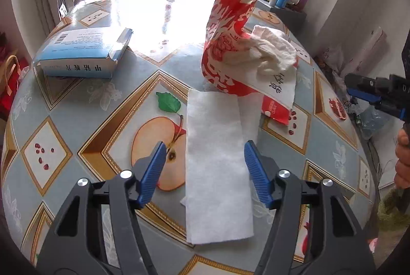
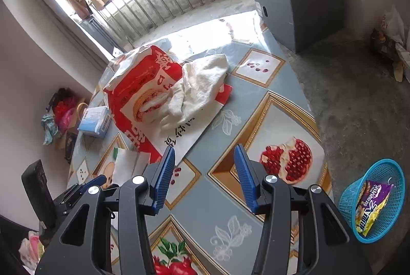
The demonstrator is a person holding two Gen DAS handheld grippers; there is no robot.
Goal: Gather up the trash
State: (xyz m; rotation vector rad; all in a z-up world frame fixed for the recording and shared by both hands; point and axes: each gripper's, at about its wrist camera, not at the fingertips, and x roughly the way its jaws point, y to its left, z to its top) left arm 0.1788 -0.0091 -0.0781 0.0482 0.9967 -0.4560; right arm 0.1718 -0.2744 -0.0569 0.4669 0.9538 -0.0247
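Under the red bag [image 1: 225,44], the tissue [image 1: 217,159] partly hides.

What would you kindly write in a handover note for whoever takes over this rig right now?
Left gripper: open, empty, poised over the flat white tissue.
Right gripper: open, empty, above the table.
On the table: the tissue, a red-and-white paper bag with a crumpled white cloth on it, a blue medicine box.
Done: a snack wrapper lies in the blue basket on the floor.
Left: the rest.
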